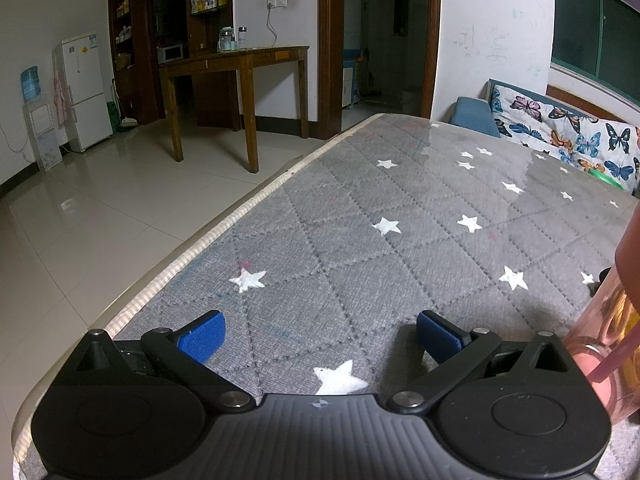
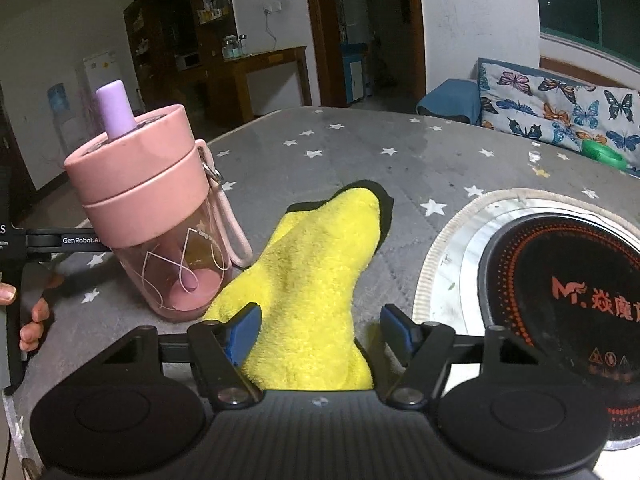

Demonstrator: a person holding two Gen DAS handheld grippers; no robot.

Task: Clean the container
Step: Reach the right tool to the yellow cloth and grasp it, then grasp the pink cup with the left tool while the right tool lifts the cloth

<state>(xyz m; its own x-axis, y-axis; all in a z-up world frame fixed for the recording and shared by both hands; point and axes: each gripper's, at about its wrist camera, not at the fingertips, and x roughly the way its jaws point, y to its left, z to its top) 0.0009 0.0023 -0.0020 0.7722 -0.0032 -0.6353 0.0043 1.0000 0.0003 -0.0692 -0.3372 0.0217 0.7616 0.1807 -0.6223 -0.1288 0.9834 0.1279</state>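
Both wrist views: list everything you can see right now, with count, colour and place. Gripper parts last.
cup: one, pink lid, clear pink body, purple straw, upright beside the cloth's left edge
cloth: one, yellow, on the table cover, lying between the right gripper's fingers
induction cooker: one, black, set in the table at right
table cover: one, grey with white stars
green ring: one, far right edge
left gripper: black, blue pads, open, nothing between them
right gripper: black, blue pads, around the cloth, right pad clear of it
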